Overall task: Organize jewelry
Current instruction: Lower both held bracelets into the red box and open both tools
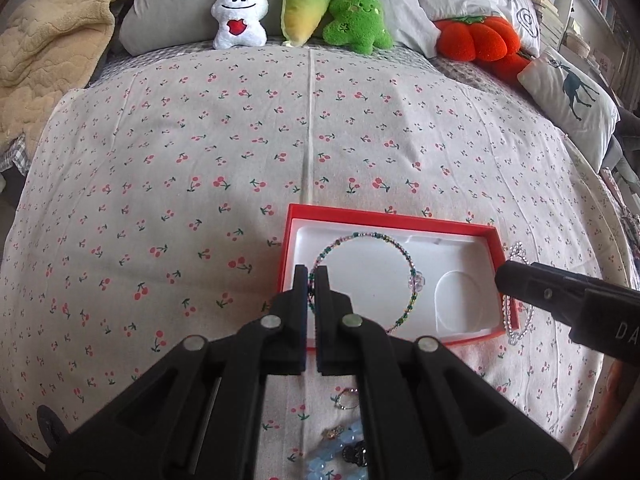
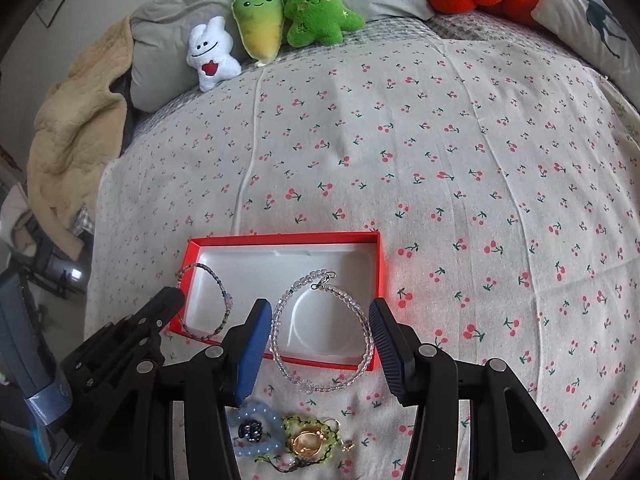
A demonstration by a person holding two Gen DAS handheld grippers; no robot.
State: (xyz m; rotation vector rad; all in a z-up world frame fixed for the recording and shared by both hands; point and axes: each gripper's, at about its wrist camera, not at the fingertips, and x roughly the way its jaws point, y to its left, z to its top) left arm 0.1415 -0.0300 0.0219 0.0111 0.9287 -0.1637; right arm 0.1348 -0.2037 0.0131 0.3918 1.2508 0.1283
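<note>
We see a bed [image 1: 200,160] spread with a cherry-print sheet [image 2: 460,160], and along its head a beige blanket [image 1: 48,52], grey pillows [image 1: 180,4] and a row of plush toys: a white one [image 1: 240,12], a yellow-green carrot [image 1: 306,4], a green star-like one [image 1: 356,16] and a red-orange one [image 1: 476,40].

Nearer to us an open red box [image 2: 382,276] with a white moulded liner [image 2: 248,264] lies on the sheet.

Our left tongs [image 1: 312,276] are pinched tight on the multicoloured beaded bracelet [image 1: 340,242], gripping its left side; the loop hangs over the left part of the box, with a clear flower bead on its right side.

Our right tongs [image 2: 320,316] stand about half spread, and the clear bead bracelet [image 2: 320,280] spans the gap between them, its sides at the blue pads [image 2: 254,344]. We cannot tell for sure whether the pads press on it or it is merely strung between them. It hangs over the right part of the box and its near rim.

Closest to us, on the sheet, lies a small heap of jewellery: a pale blue beaded piece [image 2: 268,436], a green beaded loop [image 2: 292,424] and a gold ring [image 2: 306,440].
</note>
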